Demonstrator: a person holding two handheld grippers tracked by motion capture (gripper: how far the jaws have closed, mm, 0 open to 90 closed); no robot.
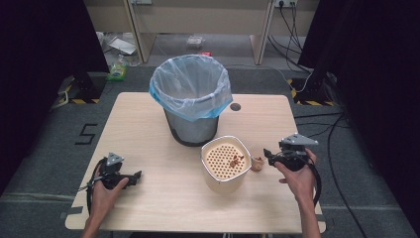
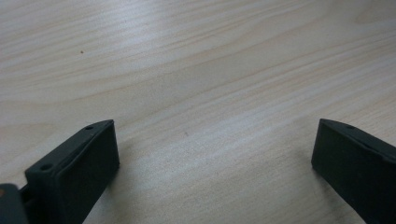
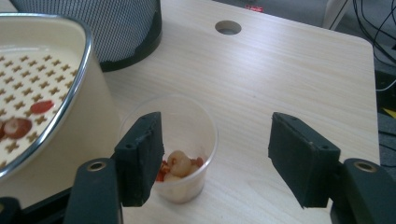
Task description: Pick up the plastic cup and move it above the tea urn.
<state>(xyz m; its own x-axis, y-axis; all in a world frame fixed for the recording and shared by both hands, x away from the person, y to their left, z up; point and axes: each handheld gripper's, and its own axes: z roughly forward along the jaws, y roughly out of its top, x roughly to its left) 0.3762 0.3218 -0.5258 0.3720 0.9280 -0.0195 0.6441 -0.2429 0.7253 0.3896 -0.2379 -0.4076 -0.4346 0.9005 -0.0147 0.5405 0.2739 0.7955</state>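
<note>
A small clear plastic cup with pale and red food scraps stands on the table just right of a cream bin whose perforated top tray carries a few red scraps. My right gripper hovers open right over the cup, its left jaw at the cup's near rim. In the high view the cup sits just ahead of the right gripper. My left gripper rests open near the table's front left, above bare wood.
A mesh waste bin lined with a pale blue bag stands at the table's middle back, touching distance from the cream bin. A round cable hole lies behind on the right. Cables trail on the floor at the right.
</note>
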